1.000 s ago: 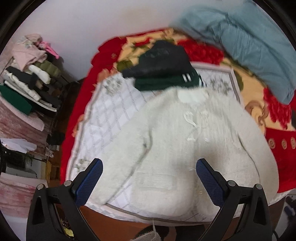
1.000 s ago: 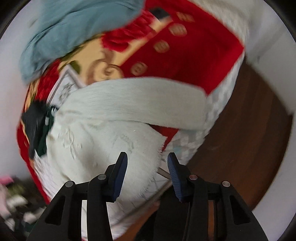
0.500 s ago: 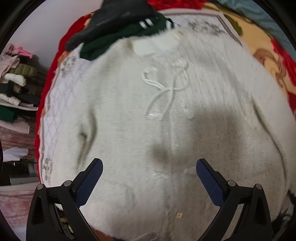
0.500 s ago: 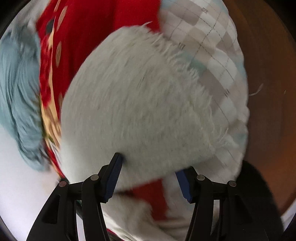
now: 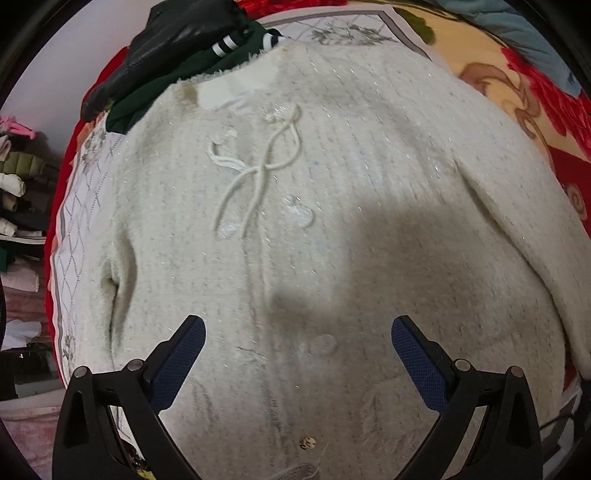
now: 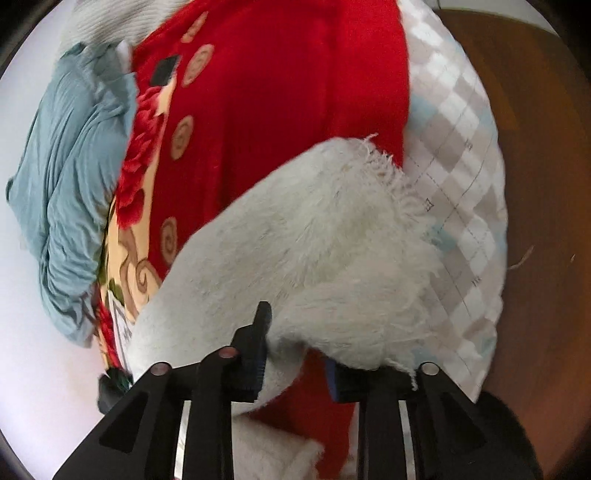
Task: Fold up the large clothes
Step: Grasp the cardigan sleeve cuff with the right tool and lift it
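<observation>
Left hand-held gripper (image 5: 297,354): jaws stand wide apart, with nothing between the blue pads. It hangs steeply downward over the front of the white fuzzy cardigan (image 5: 332,221), above the lower part of the button line. Whether the pads touch the knit cannot be told.

Right hand-held gripper (image 6: 295,354): its jaws have just been closing, and the fluffy sleeve cuff (image 6: 332,258) of the same cardigan lies between them. The left pad presses into the pile; the right pad is mostly hidden under the cuff. The jaws read as clamped on the cuff.

Cardigan position: it lies spread flat, front side up, on the bed. A white cord bow (image 5: 255,170) sits on the chest below the collar label (image 5: 232,86). Translucent buttons (image 5: 327,345) run down the centre. One sleeve lies along the right side of the body in the left wrist view.

Surroundings:
- Under the cardigan lies a white quilted cover (image 5: 74,221) with a grey diamond pattern.
- A red floral blanket (image 6: 277,92) lies beneath the sleeve cuff.
- A checked sheet (image 6: 461,221) covers the bed edge, next to the brown wooden floor (image 6: 535,147).
- A dark green garment (image 5: 177,81) and a black one (image 5: 177,33) lie at the collar.
- A blue-grey cloth (image 6: 70,166) is bunched beyond the red blanket.
- Stacked clothes (image 5: 14,177) fill the left margin.
</observation>
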Action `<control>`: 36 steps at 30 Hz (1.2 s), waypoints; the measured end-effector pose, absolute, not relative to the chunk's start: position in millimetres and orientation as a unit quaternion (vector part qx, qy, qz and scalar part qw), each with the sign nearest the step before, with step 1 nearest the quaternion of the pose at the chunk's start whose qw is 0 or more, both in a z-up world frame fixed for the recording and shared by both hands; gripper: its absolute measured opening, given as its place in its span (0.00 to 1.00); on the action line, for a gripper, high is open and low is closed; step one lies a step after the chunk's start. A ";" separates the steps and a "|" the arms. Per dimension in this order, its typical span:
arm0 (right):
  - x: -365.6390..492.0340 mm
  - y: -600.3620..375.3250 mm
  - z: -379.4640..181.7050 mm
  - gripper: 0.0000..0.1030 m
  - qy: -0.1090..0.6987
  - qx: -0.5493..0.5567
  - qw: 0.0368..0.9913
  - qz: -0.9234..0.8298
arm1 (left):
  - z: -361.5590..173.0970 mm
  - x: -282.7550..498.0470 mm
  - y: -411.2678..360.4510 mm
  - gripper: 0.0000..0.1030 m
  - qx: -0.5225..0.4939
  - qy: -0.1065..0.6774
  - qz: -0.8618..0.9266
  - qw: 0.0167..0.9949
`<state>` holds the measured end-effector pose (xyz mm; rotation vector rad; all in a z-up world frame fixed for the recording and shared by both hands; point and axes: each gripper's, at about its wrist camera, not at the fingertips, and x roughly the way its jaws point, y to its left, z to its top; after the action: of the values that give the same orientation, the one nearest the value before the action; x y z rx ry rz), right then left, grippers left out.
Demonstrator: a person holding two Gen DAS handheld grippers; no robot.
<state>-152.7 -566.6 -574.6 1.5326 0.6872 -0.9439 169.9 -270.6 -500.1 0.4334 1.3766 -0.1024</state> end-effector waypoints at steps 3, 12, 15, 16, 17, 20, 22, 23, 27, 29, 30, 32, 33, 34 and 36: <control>-151.4 -578.5 -582.3 0.26 0.281 0.664 0.563 -0.403 | -504.2 167.4 -273.1 1.00 0.197 0.631 -0.052 0.748; -127.7 -562.5 -466.3 0.10 0.261 0.553 0.686 -0.395 | -492.0 164.9 -277.7 1.00 0.183 0.620 -0.073 0.760; -126.8 -568.6 -501.1 0.12 0.315 0.562 0.657 -0.391 | -491.4 164.0 -281.3 1.00 0.182 0.617 -0.078 0.762; -132.1 -570.4 -516.4 0.14 0.321 0.576 0.642 -0.390 | -492.1 163.6 -282.3 1.00 0.183 0.618 -0.079 0.760; -139.6 -572.2 -536.2 0.17 0.325 0.595 0.623 -0.391 | -493.3 163.2 -283.1 1.00 0.182 0.619 -0.081 0.759; -160.1 -575.6 -574.7 0.35 0.301 0.643 0.586 -0.390 | -495.5 162.3 -283.4 1.00 0.187 0.619 -0.082 0.758; -165.7 -576.0 -586.0 0.43 0.271 0.666 0.575 -0.389 | -498.0 162.7 -281.7 1.00 0.190 0.619 -0.081 0.758; -164.4 -577.1 -588.0 0.44 0.262 0.673 0.573 -0.388 | -498.8 162.6 -281.5 1.00 0.191 0.620 -0.080 0.757; -152.3 -581.1 -588.9 0.45 0.240 0.676 0.571 -0.399 | -503.9 165.1 -277.6 1.00 0.190 0.623 -0.072 0.755; -145.1 -579.6 -585.4 0.24 0.240 0.665 0.564 -0.427 | -505.4 166.5 -276.6 1.00 0.187 0.625 -0.068 0.755; -142.8 -582.3 -582.6 0.19 0.245 0.660 0.562 -0.434 | -504.7 167.3 -276.0 1.00 0.186 0.624 -0.066 0.756; -143.4 -580.4 -562.1 0.16 0.256 0.633 0.573 -0.453 | -501.5 168.6 -275.4 1.00 0.185 0.620 -0.065 0.760; -149.3 -579.0 -550.8 0.14 0.262 0.621 0.579 -0.458 | -498.8 169.4 -274.7 1.00 0.185 0.617 -0.065 0.762; -146.7 -576.3 -537.5 0.11 0.269 0.604 0.591 -0.462 | -496.3 170.0 -273.9 1.00 0.185 0.614 -0.065 0.765; -138.6 -571.4 -505.9 0.11 0.281 0.561 0.623 -0.467 | -489.6 171.9 -270.9 1.00 0.181 0.607 -0.065 0.771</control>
<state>-138.6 -571.4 -505.9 1.2889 0.6446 -1.0726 171.9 -270.9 -489.6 0.3924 1.3173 -0.1401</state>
